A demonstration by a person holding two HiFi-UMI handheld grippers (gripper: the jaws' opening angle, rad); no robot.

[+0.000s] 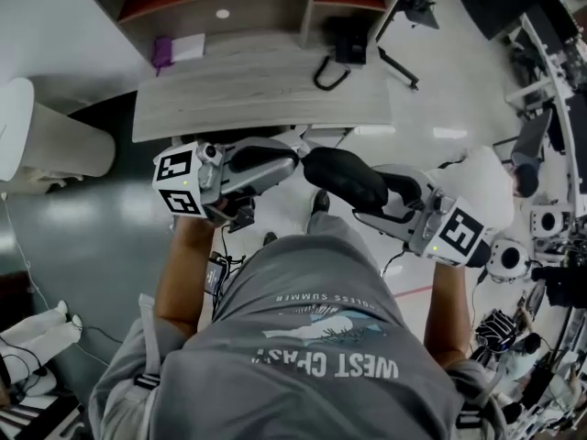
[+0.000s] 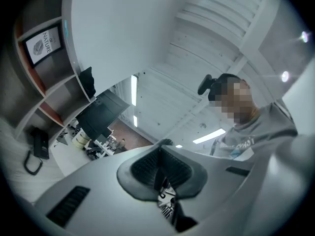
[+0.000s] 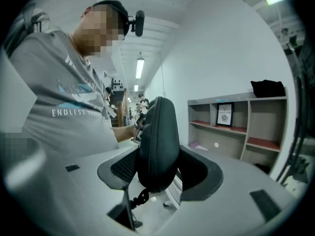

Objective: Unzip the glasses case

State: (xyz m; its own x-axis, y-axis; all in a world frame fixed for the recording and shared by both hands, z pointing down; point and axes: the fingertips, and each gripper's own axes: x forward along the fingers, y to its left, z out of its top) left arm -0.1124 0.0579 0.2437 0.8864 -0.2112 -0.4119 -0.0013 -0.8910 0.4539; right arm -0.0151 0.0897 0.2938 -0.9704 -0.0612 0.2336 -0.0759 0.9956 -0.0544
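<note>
**A:** Where is the glasses case right now?

**B:** It is up in the air in front of the person, on the near side of the counter and not resting on it. The right claw holds it across the middle. The jaws stand wide, the pads press on both broad sides, and the case stands on its edge.

**A:** And the left claw?

**B:** Its jaws are pinched narrow, closed against each other, and the tip touches the left end of the case. It may have the zip pull, but anything nipped there is too small to make out.

**A:** So which step is this?

**B:** I'd say it's the very start of the pull. The seam looks closed all along the edge that shows.

**A:** How should it be done well?

**B:** The right claw should hold firm and steady so the case can't twist. The left should draw along the seam and follow the curve round the end, not tug straight outward. The wrist should turn as the track bends. If nothing slides, the pinch has probably missed, so open a little and take the tab again. The cord hanging below the case should stay clear of the jaws.
</note>
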